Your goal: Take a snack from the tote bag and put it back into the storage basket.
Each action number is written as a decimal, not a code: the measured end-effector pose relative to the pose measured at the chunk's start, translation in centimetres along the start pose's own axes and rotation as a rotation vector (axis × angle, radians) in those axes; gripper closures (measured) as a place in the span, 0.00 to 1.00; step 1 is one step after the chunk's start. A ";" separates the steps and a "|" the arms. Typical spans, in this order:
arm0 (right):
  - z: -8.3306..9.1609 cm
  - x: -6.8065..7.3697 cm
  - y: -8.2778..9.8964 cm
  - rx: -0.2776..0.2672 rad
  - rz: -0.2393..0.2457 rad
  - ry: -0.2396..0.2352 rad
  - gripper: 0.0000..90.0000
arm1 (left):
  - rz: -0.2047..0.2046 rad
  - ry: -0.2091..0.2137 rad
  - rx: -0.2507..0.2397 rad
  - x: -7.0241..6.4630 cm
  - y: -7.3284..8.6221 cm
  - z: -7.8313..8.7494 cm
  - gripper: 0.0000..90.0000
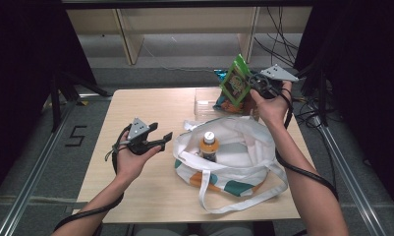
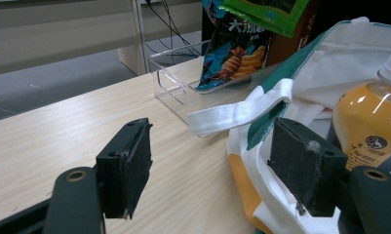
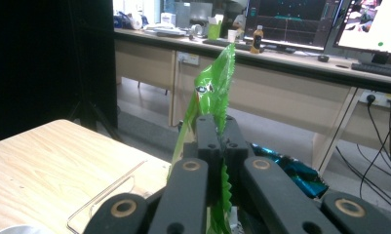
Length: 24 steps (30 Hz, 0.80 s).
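Green snack bag is held up above the clear tray at the tabletop's far edge, long axis approx. upright, pinched betw. the closed fingers of the right gripper. Tote bag, w/ juice bottle inside, lies below and nearer the person. Left gripper is seen wide open, nothing held, beside the tote's strap. The blue snack bag's print is made out in the left gripper view.

A large black "5" is marked on the floor left of the table. The blue snack bag carries large white Chinese characters, only the first readable: "大".
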State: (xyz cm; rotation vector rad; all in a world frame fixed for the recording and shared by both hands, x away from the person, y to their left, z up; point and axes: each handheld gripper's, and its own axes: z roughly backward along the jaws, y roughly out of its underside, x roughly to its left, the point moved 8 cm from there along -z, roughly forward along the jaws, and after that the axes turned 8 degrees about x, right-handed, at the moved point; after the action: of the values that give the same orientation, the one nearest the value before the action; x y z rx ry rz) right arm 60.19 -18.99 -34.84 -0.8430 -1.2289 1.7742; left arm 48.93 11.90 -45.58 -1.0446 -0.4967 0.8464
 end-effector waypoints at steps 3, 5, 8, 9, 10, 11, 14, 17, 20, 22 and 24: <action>-0.3 0.0 0.3 0.004 -0.010 0.000 1.00 | 0.001 -0.003 0.000 0.1 0.0 0.0 0.34; -0.3 -0.1 0.3 0.004 0.003 -0.001 1.00 | 0.003 -0.002 0.000 0.1 0.0 0.0 0.34; -0.5 -0.1 0.4 0.014 0.004 0.004 1.00 | 0.001 0.001 0.001 0.0 0.0 0.0 0.34; -0.5 -0.1 0.4 0.017 0.005 0.007 1.00 | -0.002 0.001 0.001 0.0 0.0 0.0 0.34; -0.6 -0.1 0.4 0.014 0.012 0.007 1.00 | 0.000 0.000 0.001 0.0 0.0 0.0 0.34; -0.6 -0.1 0.4 0.014 0.011 0.007 1.00 | 0.001 0.000 0.001 0.0 0.0 0.0 0.34; -0.8 -0.2 0.4 0.014 0.026 0.012 1.00 | 0.000 -0.003 0.001 0.1 0.0 0.1 0.34; -0.9 -0.3 0.5 0.019 0.025 0.021 1.00 | 0.002 -0.001 0.000 0.1 0.0 0.0 0.34; -1.1 -0.3 0.8 0.030 0.020 0.024 1.00 | 0.002 -0.002 0.000 0.1 0.0 0.0 0.34; -1.2 -0.2 1.0 0.035 0.030 0.025 1.00 | 0.003 -0.002 0.000 0.1 0.0 0.0 0.34; -1.4 -0.2 1.2 0.038 0.037 0.029 1.00 | 0.002 -0.003 0.000 0.1 0.0 0.0 0.34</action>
State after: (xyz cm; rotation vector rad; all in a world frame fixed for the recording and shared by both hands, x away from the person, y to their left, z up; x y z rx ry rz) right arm 61.16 -18.81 -36.39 -0.8719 -1.1646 1.8028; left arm 48.96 11.98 -45.60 -1.0440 -0.4977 0.8496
